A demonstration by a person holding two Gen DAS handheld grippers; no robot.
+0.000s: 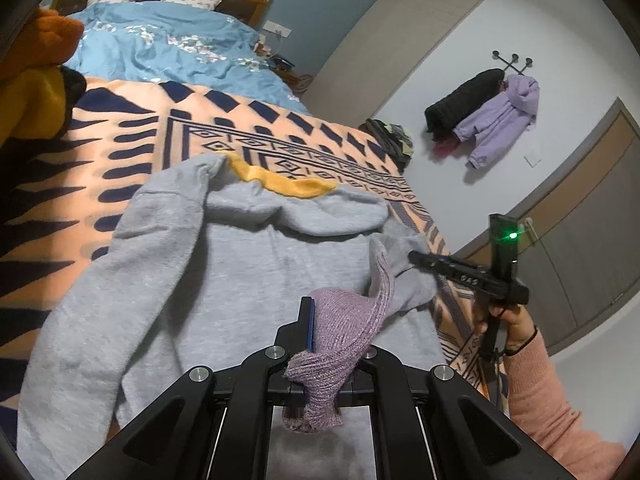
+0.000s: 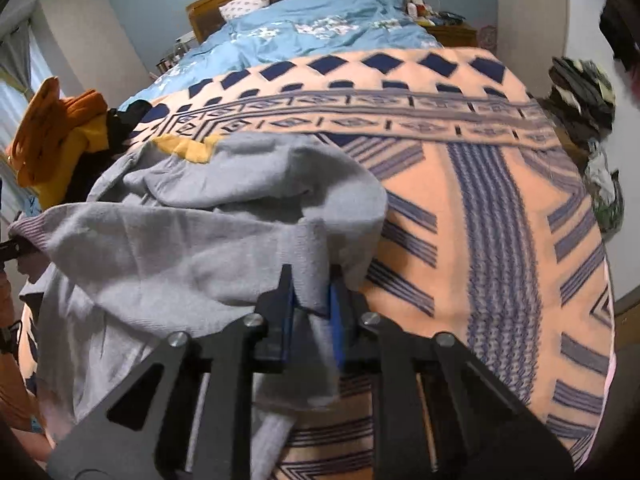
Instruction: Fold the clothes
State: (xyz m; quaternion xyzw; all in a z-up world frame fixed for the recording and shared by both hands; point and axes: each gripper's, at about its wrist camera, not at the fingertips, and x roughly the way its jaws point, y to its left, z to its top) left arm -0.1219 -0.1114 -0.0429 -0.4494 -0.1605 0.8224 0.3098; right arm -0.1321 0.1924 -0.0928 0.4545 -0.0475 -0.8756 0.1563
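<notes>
A grey hoodie [image 1: 224, 272] with a yellow-lined hood [image 1: 280, 182] lies spread on the orange patterned blanket [image 1: 160, 128]. My left gripper [image 1: 340, 328] is shut on the sleeve's purple ribbed cuff [image 1: 344, 332], held above the hoodie's body. The right gripper [image 1: 416, 258] appears at the right edge of the left wrist view, pinching the same sleeve further up. In the right wrist view, my right gripper [image 2: 312, 296] is shut on a fold of the grey hoodie [image 2: 192, 232], which bunches to the left over the blanket [image 2: 480, 200].
A pile of orange, yellow and black clothes [image 2: 64, 136] sits at the bed's left side. A blue duvet [image 1: 168, 48] and pillows lie by the wooden headboard. Jackets [image 1: 496, 120] hang on wall hooks. More clothes [image 2: 584, 92] are heaped right of the bed. A pink sleeve [image 1: 552, 408] holds the right gripper.
</notes>
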